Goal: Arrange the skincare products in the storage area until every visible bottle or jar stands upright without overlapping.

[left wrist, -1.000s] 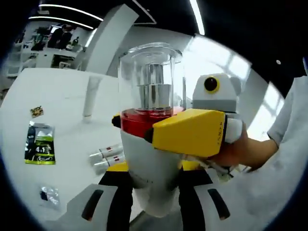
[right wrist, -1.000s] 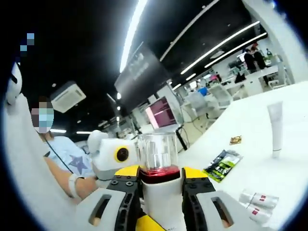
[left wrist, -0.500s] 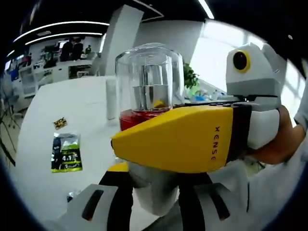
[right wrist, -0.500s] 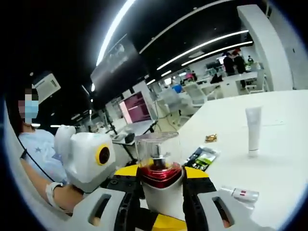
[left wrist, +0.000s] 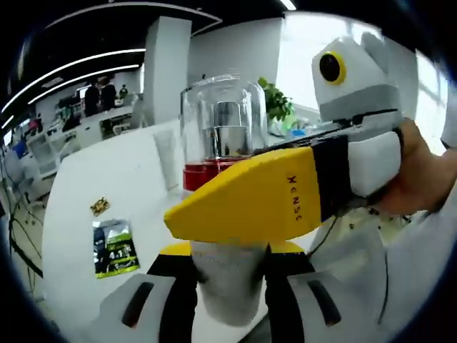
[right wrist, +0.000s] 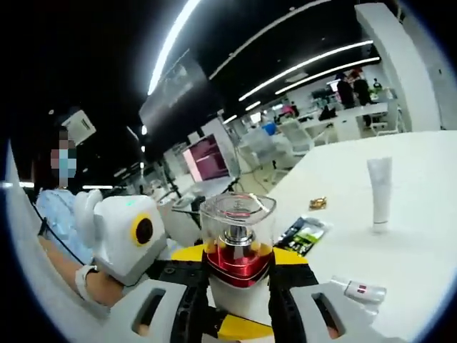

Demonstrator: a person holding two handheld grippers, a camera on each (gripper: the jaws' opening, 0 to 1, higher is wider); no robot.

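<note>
Claws left point(left wrist: 230, 304) and right point(right wrist: 238, 314) both clamp the clear-capped pump bottle point(right wrist: 238, 266) above the white table point(right wrist: 421, 236)

The left gripper view looks forward along its own tongs point(left wrist: 230, 300), very close to a white pump bottle with a red collar and clear domed cap point(left wrist: 225, 171), facing across the white counter point(left wrist: 78, 171). The right gripper view looks from the opposite side, equally close to the same bottle point(right wrist: 237, 250). Both views share the bottle, the counter point(right wrist: 421, 243) and a green-and-black sachet point(left wrist: 114, 248) point(right wrist: 303, 234).
</note>
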